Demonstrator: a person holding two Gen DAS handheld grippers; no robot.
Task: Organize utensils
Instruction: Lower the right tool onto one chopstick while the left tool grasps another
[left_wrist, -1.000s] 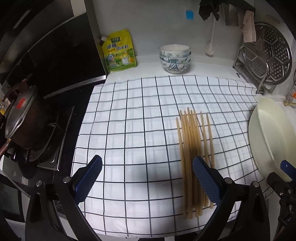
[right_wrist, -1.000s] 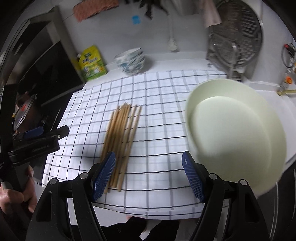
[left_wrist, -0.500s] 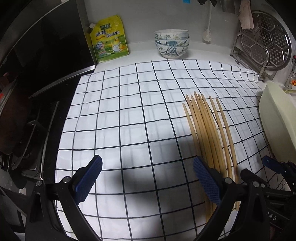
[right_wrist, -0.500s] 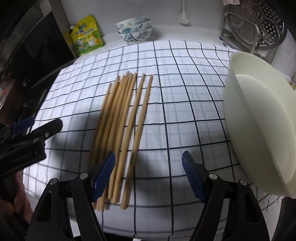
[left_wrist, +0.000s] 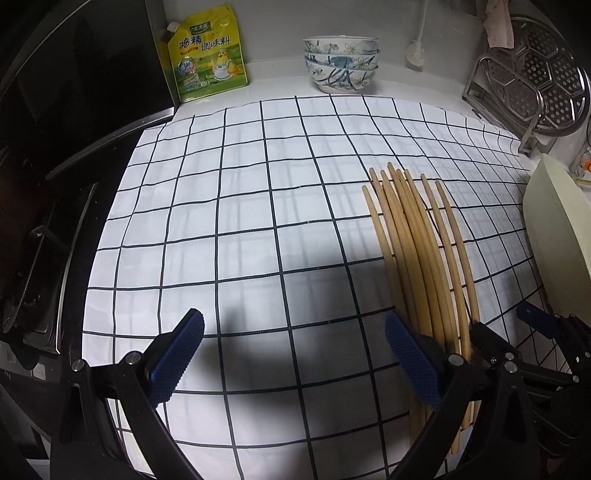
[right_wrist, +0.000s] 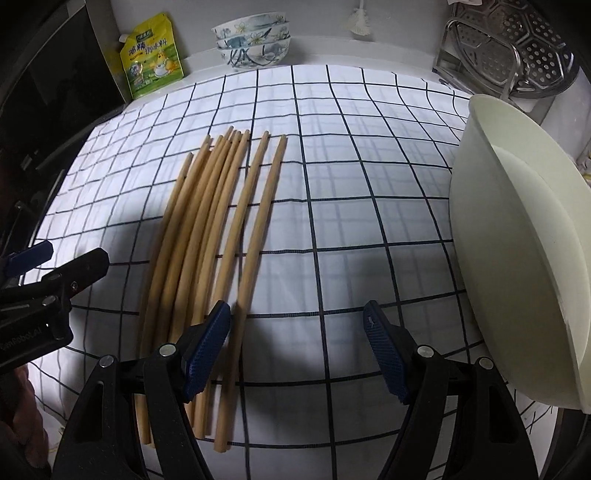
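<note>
Several wooden chopsticks (left_wrist: 417, 243) lie side by side on a white checked cloth (left_wrist: 240, 221); they also show in the right wrist view (right_wrist: 207, 229). My left gripper (left_wrist: 295, 354) is open and empty, low over the cloth, its right finger over the chopsticks' near ends. My right gripper (right_wrist: 295, 347) is open and empty, its left finger (right_wrist: 207, 343) above the chopsticks' near ends. The right gripper also shows in the left wrist view (left_wrist: 535, 332), and the left one in the right wrist view (right_wrist: 44, 273).
A large cream basin (right_wrist: 517, 258) stands right of the cloth. Stacked patterned bowls (left_wrist: 340, 62) and a yellow seasoning pouch (left_wrist: 205, 55) sit by the back wall. A steel steamer rack (left_wrist: 535, 81) is at the back right. A black stove (left_wrist: 44, 184) lies to the left.
Both grippers have come lower and closer to the cloth and the chopsticks. The chopsticks have not moved. Both stay open.
</note>
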